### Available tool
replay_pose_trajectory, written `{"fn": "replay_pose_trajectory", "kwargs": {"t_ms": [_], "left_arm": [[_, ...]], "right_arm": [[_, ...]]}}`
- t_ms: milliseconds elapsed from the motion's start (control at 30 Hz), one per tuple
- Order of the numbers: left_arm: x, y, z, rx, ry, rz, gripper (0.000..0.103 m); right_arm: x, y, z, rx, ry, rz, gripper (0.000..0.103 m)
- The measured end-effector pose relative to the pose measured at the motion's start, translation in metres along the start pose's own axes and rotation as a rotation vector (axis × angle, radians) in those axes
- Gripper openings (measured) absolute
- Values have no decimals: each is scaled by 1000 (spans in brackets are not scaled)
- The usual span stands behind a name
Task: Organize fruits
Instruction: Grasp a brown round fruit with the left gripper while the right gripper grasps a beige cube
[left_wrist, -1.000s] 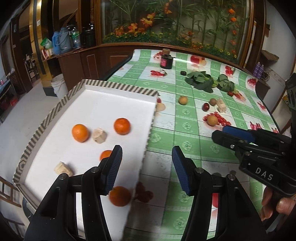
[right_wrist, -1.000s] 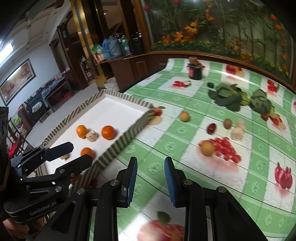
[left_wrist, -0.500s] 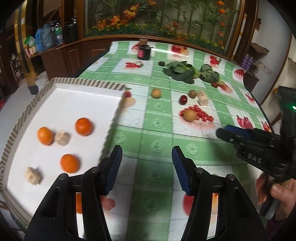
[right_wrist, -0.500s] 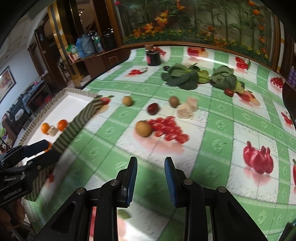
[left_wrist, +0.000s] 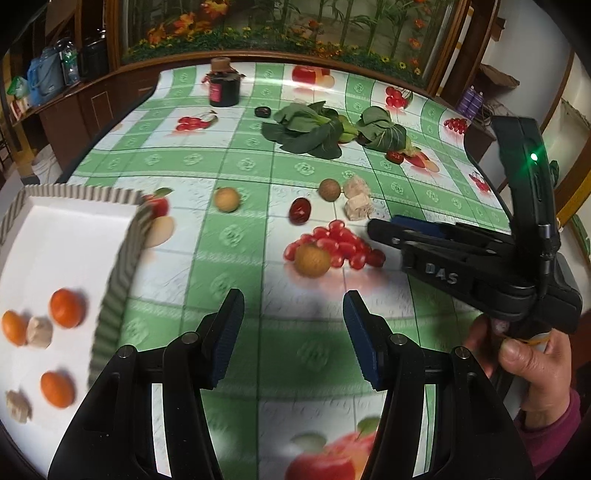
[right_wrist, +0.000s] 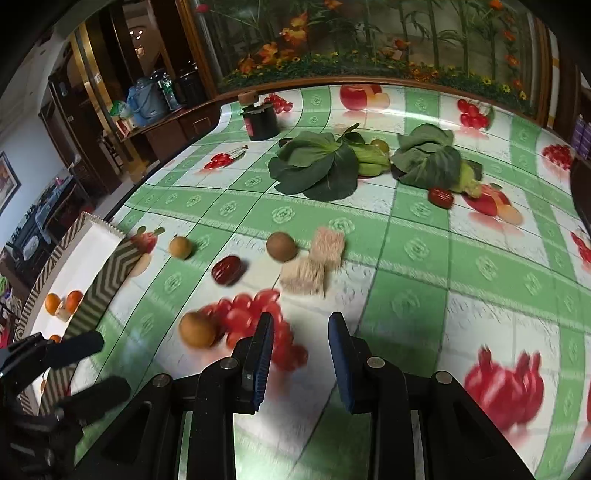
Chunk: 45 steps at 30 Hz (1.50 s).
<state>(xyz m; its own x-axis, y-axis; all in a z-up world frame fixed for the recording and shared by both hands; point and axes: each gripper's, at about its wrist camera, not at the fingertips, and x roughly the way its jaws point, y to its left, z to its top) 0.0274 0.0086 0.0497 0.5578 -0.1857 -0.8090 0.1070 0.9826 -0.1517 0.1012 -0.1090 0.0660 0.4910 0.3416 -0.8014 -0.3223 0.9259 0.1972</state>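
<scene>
A white tray (left_wrist: 55, 243) with a striped rim lies at the left; it holds three oranges (left_wrist: 66, 308) and beige cubes (left_wrist: 38, 332). Loose on the green checked cloth: a tan round fruit (left_wrist: 312, 260) on printed cherries, another tan fruit (left_wrist: 226, 199), a red date (left_wrist: 300, 211), a brown fruit (left_wrist: 330, 189) and two beige cubes (left_wrist: 357, 206). My left gripper (left_wrist: 293, 332) is open and empty above the cloth, short of the tan fruit. My right gripper (right_wrist: 300, 350) is open and empty, just right of the tan fruit (right_wrist: 197, 328), near the cubes (right_wrist: 304, 275).
Leafy greens (left_wrist: 310, 129) and a second red date (right_wrist: 440, 196) lie further back. A dark jar (left_wrist: 224, 86) and a small black lid (left_wrist: 263, 111) stand at the far side. The table's edge curves along the left and right sides.
Both grippers have swung right and forward, away from the tray towards the loose fruit in the middle of the table. Both stay open and empty.
</scene>
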Motion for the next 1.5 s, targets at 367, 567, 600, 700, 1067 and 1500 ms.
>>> {"fn": "replay_pose_trajectory", "kwargs": {"t_ms": [367,567,600,700,1067,1500], "left_arm": [[46,-10,19,12,42,29,56],[56,-7,19,3,22,-1,44],[56,-7,18,10,18,-1,33],[53,-4,16,8,22,-7,27],[6,7,-9,24,-31,26,28],[-57,55,-43,-3,-115,124,28]], "right_arm": [[31,-7,21,14,-6,45,29],[30,-6,18,1,-27,51,29],[28,-6,17,-1,-25,48,29],[20,-7,14,4,-23,50,29],[-25,23,-17,-35,-56,31,29],[-40,91,-42,-100,-67,81,29]]}}
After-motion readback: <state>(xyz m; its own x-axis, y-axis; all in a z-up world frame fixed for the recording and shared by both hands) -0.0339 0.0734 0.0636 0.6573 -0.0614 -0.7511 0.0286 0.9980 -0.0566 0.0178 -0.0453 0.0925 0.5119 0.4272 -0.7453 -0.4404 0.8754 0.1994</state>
